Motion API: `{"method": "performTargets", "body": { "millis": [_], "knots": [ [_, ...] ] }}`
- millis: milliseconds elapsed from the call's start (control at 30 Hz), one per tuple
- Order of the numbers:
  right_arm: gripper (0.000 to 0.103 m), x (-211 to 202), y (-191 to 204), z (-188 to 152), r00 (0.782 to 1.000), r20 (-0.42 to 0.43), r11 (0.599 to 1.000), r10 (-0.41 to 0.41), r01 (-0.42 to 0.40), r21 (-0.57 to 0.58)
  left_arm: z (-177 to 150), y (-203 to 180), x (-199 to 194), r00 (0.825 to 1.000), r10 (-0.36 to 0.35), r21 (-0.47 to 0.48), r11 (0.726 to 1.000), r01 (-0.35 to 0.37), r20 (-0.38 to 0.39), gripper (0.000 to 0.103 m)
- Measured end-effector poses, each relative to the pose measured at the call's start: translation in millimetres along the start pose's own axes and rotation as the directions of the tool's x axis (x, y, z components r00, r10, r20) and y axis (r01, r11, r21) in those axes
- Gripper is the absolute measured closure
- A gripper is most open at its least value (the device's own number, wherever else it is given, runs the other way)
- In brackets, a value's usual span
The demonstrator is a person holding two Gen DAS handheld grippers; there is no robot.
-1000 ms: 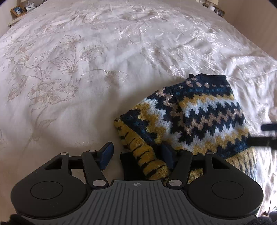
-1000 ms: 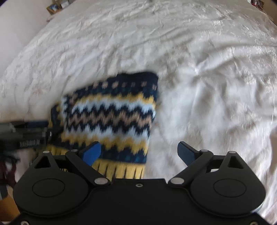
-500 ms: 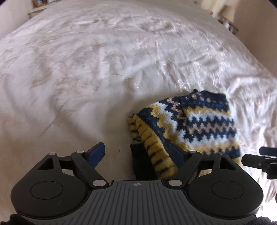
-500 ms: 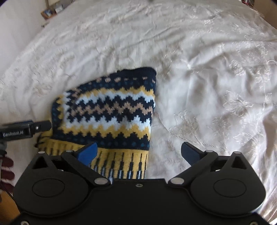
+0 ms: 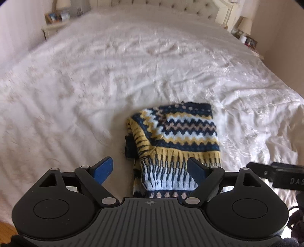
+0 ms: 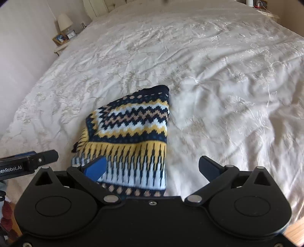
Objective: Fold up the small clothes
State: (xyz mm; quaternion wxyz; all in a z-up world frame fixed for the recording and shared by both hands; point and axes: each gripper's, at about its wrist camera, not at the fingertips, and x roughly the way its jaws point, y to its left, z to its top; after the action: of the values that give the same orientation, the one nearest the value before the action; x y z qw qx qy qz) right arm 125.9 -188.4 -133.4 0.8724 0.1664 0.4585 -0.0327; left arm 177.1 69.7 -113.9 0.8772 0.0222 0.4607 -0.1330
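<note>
A folded zigzag-knit sweater (image 5: 176,140) in navy, yellow and white lies on the near part of a white embroidered bedspread (image 5: 95,76). Above its near edge the left claw (image 5: 150,169) is opening, nothing pressed between its blue pads. The right claw (image 6: 152,168) stands spread wide and empty. A bedside lamp (image 6: 64,21) sits far left.

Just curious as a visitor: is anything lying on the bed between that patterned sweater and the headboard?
No. In the left wrist view, only bare white bedspread stretches from the folded sweater to the headboard.
</note>
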Motion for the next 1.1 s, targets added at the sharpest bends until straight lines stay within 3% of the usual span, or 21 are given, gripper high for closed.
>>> {"method": "performTargets", "body": {
  "millis": [167, 400, 1100],
  "knots": [
    [0.001, -27, 4, -19, 0.999, 0.030, 1.000, 0.015, -0.015, -0.003, -5, -22, -35, 0.992, 0.116, 0.025, 0.993, -0.118, 0.056, 0.018],
    [0.001, -55, 16, -34, 0.998, 0.068, 0.999, 0.016, -0.013, -0.036, -15, -38, -62, 0.984, 0.164, 0.033, 0.985, -0.167, 0.074, 0.018],
    [0.001, -87, 41, -54, 0.995, 0.094, 0.996, -0.033, 0.041, -0.082, -52, -37, -83, 0.991, 0.135, 0.029, 0.990, -0.135, 0.002, 0.026]
  ]
}}
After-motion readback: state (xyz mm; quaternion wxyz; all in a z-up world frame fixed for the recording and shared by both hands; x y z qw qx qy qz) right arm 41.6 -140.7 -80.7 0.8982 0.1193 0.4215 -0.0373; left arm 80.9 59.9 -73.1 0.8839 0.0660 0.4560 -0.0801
